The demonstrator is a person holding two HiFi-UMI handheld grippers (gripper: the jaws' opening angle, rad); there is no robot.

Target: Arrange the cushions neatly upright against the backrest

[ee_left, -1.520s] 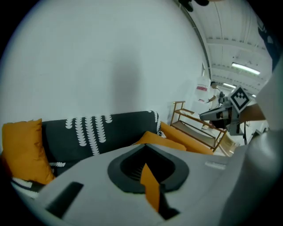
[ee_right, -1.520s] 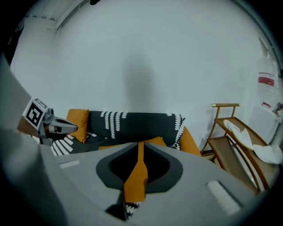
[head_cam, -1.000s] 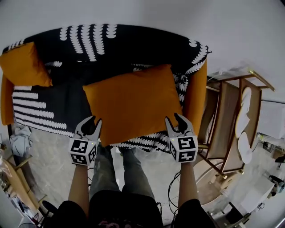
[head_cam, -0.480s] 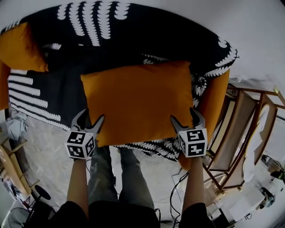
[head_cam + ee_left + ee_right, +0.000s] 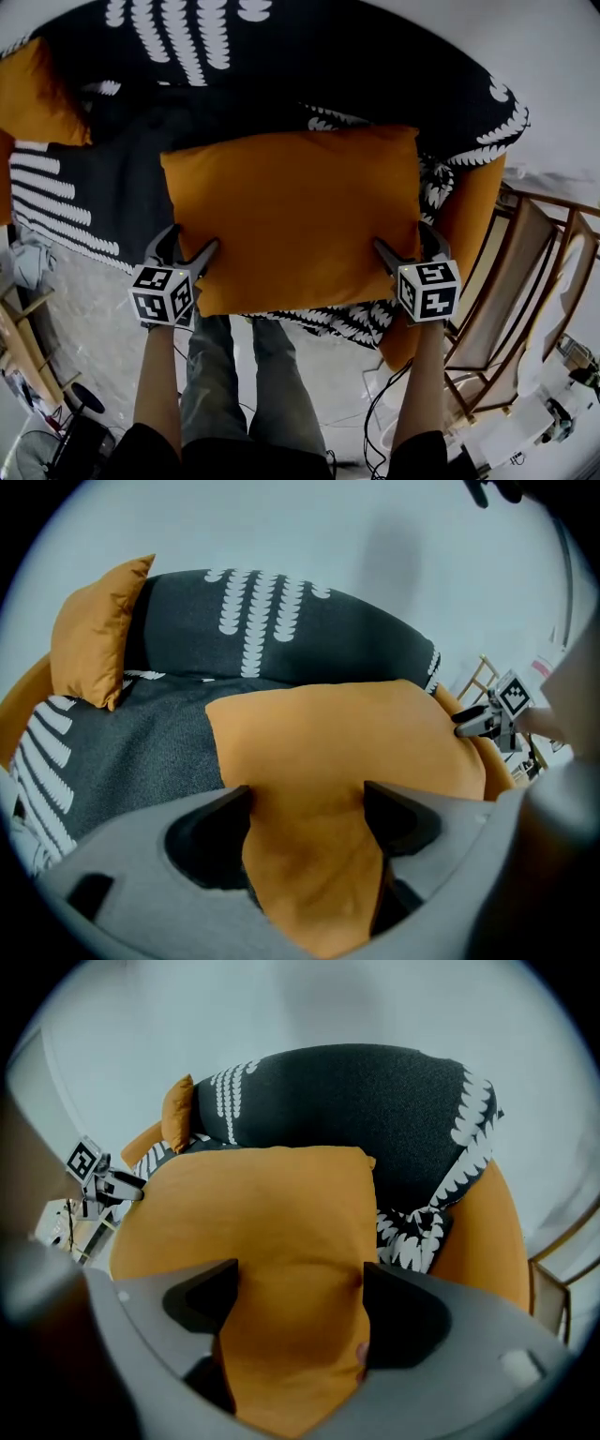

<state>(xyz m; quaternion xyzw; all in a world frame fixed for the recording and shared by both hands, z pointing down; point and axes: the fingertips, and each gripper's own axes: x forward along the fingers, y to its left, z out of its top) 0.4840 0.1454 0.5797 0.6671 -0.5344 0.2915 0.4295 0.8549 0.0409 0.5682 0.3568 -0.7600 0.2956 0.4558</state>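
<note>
Standing at the sofa [image 5: 112, 202] front, head view looking steeply down.

Big orange cushion [image 5: 291, 220] lies flat on the seat, mid-frame, with its near edge close to the seat's front. Its long axis runs left to right across the frame, parallel with the backrest [image 5: 375, 75], which rises beyond it toward the top of the frame.

Left gripper [image 5: 187, 246] sits at the cushion's lower-left corner and right gripper [image 5: 405, 246] at its lower-right corner. Both sets of fingers [image 5: 403, 817] are spread wide and have just been opening. In each gripper view a cushion corner sits in the gap between them. The fabric is slack there, not pinched, so this reads as a let-go with the corners left resting in place.

Second cushion [image 5: 37, 94] is at upper left, propped upright in the sofa's corner, well apart from the big one.

Judgement: the big cushion is set down but not yet upright. It lies ahead of both pairs of fingers, between them and the backrest. The hands are equally near, one per near corner. Standing it up likely means taking the near long edge again and tipping it up toward the top of the frame, pivoting on the far long edge.

The far edge looks just short of the backrest, though the view is too steep to be sure.

Risk: one corner lifting ahead of the other would skew the cushion along the backrest.
</note>
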